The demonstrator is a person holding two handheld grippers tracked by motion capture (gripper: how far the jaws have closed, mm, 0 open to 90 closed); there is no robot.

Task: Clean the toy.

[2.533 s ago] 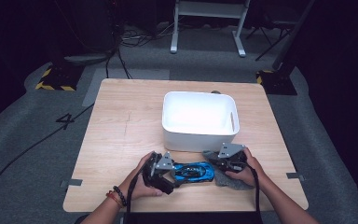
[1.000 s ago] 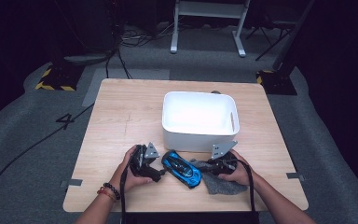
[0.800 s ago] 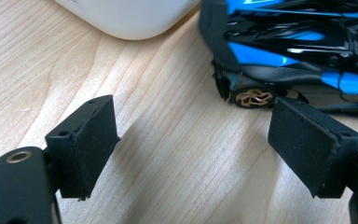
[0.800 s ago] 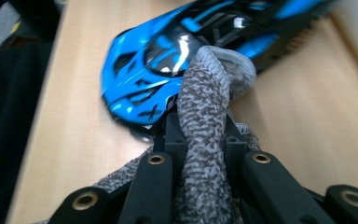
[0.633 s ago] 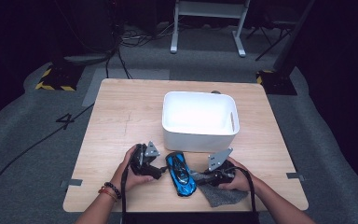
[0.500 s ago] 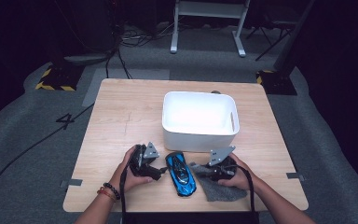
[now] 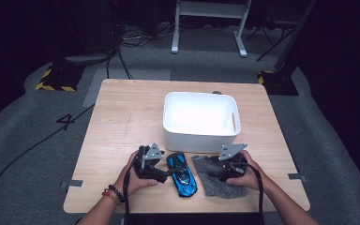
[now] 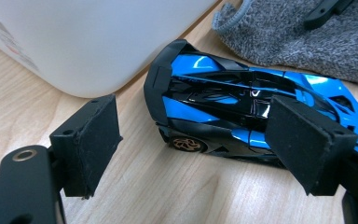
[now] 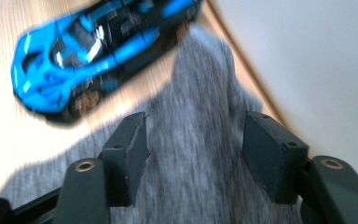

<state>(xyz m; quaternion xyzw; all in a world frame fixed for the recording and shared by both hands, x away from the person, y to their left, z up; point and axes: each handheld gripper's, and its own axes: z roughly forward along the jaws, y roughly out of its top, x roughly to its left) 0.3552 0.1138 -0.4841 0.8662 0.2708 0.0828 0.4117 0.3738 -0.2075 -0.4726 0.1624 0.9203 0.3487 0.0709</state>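
Grey carpet surrounds the wooden table (image 7: 122, 122), where a white bin (image 7: 200, 121) stands. Just before it lies a blue toy car (image 7: 183, 174), with a grey cloth (image 7: 213, 180) beside it. Left tongs (image 8: 191, 154) stand apart beside the car, touching nothing. Right tongs (image 9: 193, 154), just opening, hang apart over the cloth.
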